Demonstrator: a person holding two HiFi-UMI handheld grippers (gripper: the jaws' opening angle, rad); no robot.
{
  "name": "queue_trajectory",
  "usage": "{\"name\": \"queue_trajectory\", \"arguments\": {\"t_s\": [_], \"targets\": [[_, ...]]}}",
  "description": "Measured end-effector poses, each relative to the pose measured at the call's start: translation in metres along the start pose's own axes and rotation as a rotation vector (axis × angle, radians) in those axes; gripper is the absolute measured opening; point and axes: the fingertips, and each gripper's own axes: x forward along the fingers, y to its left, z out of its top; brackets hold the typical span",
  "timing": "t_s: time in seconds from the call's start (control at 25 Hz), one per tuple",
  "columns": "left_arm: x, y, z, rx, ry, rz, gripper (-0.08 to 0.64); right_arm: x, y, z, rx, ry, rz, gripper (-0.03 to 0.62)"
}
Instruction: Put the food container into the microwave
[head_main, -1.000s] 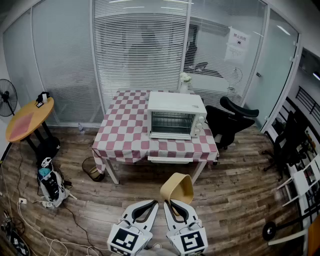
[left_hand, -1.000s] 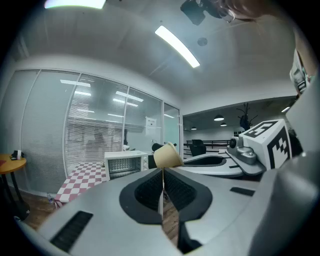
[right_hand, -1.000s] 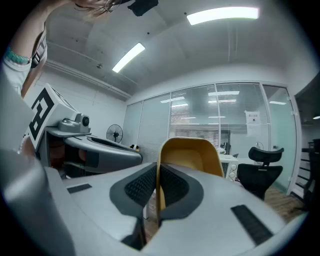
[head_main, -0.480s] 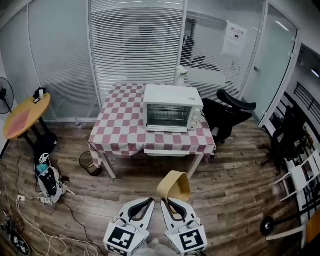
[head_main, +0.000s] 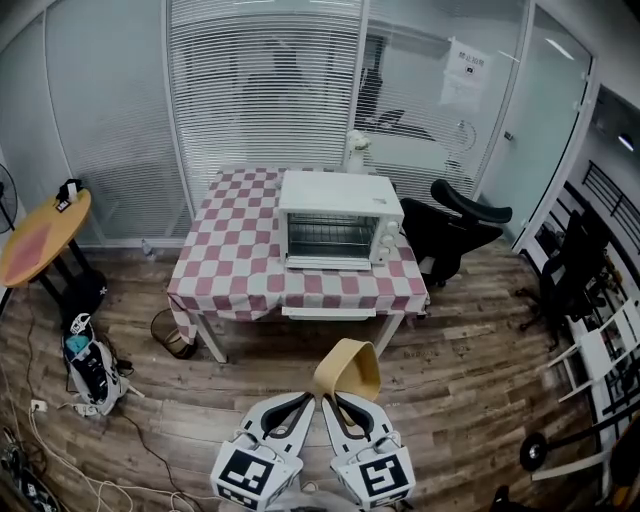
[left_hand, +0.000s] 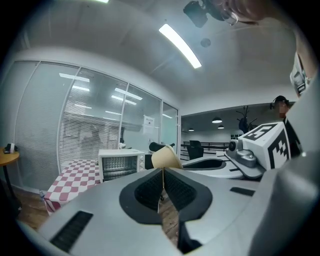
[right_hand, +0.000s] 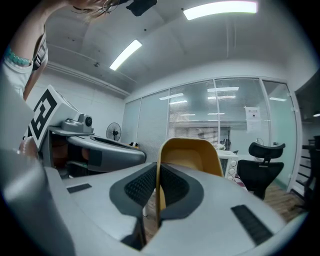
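Note:
A white microwave oven (head_main: 340, 220), door closed, stands on a red-and-white checked table (head_main: 230, 270) across the room. The yellow food container (head_main: 348, 368) is held up at the bottom of the head view. My right gripper (head_main: 335, 402) is shut on its wall, and in the right gripper view the container (right_hand: 192, 156) rises above the closed jaws of the right gripper (right_hand: 159, 175). My left gripper (head_main: 305, 402) is shut just left of it, with the container (left_hand: 166, 158) beyond its tips. I cannot tell whether the left gripper (left_hand: 163, 172) touches the container.
A black office chair (head_main: 455, 225) stands right of the table. A round wooden table (head_main: 40, 235), a bag (head_main: 85, 360) and cables sit at the left, and a bin (head_main: 170, 335) by the table leg. Glass walls with blinds close the back. Wood floor lies between me and the table.
The table and oven have drifted left and slightly lower in the head view. Both grippers and the container hold the same pose.

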Motion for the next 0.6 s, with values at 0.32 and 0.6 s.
{"name": "queue_trajectory", "arguments": {"t_s": [0.32, 0.6], "targets": [[0.053, 0.044, 0.013, 0.007, -0.002, -0.059, 0.017, 0.055, -0.044, 0.009, -0.018, -0.003, -0.048, 0.011], [0.09, 0.085, 0.023, 0.017, 0.002, -0.09, 0.017, 0.1, -0.068, 0.013, -0.012, 0.009, -0.075, 0.011]]}}
